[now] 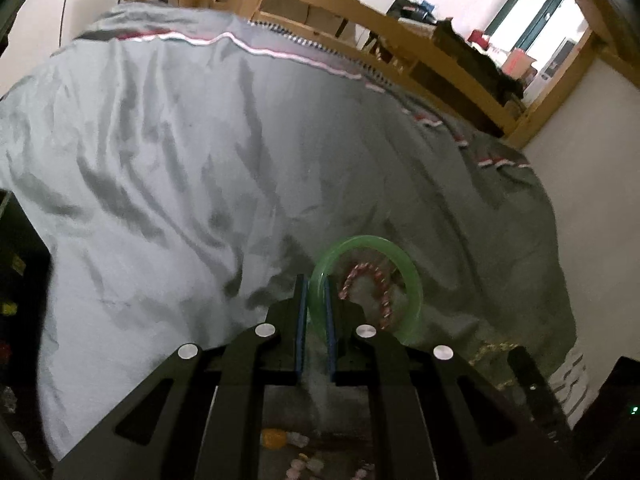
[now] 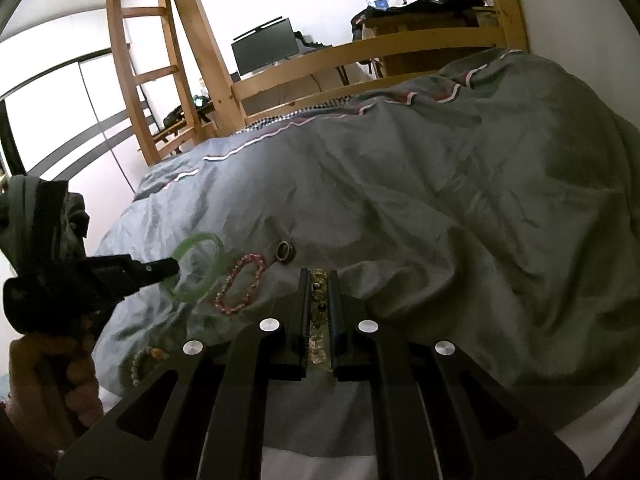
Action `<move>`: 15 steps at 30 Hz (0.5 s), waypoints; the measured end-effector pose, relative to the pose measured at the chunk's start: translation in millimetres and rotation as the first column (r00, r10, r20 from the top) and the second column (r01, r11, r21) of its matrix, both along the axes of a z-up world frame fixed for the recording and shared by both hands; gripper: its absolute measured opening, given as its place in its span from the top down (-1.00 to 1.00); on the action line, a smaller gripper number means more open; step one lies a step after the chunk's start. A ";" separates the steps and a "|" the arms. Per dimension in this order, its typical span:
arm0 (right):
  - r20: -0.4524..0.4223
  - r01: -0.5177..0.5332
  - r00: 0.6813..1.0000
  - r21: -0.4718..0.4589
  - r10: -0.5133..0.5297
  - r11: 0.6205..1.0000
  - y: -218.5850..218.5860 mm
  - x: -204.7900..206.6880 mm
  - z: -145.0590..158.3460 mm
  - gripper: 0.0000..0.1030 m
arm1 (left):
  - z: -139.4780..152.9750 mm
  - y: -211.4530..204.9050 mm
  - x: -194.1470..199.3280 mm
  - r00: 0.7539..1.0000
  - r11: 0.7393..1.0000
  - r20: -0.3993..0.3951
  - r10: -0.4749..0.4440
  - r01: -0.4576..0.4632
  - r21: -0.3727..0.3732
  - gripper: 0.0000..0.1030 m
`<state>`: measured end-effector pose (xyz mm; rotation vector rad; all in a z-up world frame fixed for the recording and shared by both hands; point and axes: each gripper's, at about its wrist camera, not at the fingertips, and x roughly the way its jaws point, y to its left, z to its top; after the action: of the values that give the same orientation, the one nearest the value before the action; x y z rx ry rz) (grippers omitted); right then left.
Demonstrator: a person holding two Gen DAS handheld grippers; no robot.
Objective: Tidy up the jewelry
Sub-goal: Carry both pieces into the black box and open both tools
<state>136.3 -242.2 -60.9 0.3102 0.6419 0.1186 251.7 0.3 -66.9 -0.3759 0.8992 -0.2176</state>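
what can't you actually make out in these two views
- Left wrist view: the green bangle in the left gripper is motion-blurred; its lower arc is hidden behind the fingers.
- Left wrist view: the pink bead bracelet is smeared, beads not separable.
- Right wrist view: the yellow bead bracelet in the right gripper shows only as a strip between the jaws.
- Right wrist view: the pale bead bracelet runs behind the gripper body.
- Right wrist view: the ring is too small for detail.

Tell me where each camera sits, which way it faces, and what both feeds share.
Left wrist: on the left hand-held gripper, looking along its fingers across the grey duvet; it is clamped on the green bangle.
Right wrist: on the right hand-held gripper, facing the wooden bed frame; it grips a yellow bead bracelet. The left gripper shows at its left.
Shared: the bangle, the pink bead bracelet, the duvet.
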 end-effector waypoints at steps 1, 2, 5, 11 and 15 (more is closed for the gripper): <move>0.001 -0.001 1.000 -0.001 0.001 1.000 0.9 -0.6 0.7 0.84 | 4.0 1.8 -1.6 1.000 1.000 0.007 0.000 0.000 -0.002 0.86; 0.004 -0.003 1.000 -0.001 0.003 1.000 1.2 -1.8 0.9 0.84 | 7.1 8.8 -8.5 1.000 1.000 0.014 0.001 -0.001 -0.003 0.87; 0.019 -0.015 1.000 0.002 0.015 1.000 4.5 -5.5 7.0 0.84 | 23.3 13.0 -15.3 0.999 1.000 0.033 0.012 -0.011 -0.009 0.86; 0.063 -0.067 0.996 -0.015 0.068 0.998 16.5 -22.5 34.3 0.84 | 57.7 35.4 -49.0 0.997 0.999 0.061 0.037 -0.039 0.019 0.86; 0.083 -0.101 0.991 -0.028 0.103 0.995 28.8 -37.7 53.5 0.84 | 77.0 53.4 -70.6 0.997 0.998 0.067 0.042 -0.045 0.044 0.86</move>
<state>98.6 -213.3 -7.4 0.2482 0.5746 0.2206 181.2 53.6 10.1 -0.3438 0.8290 -0.1683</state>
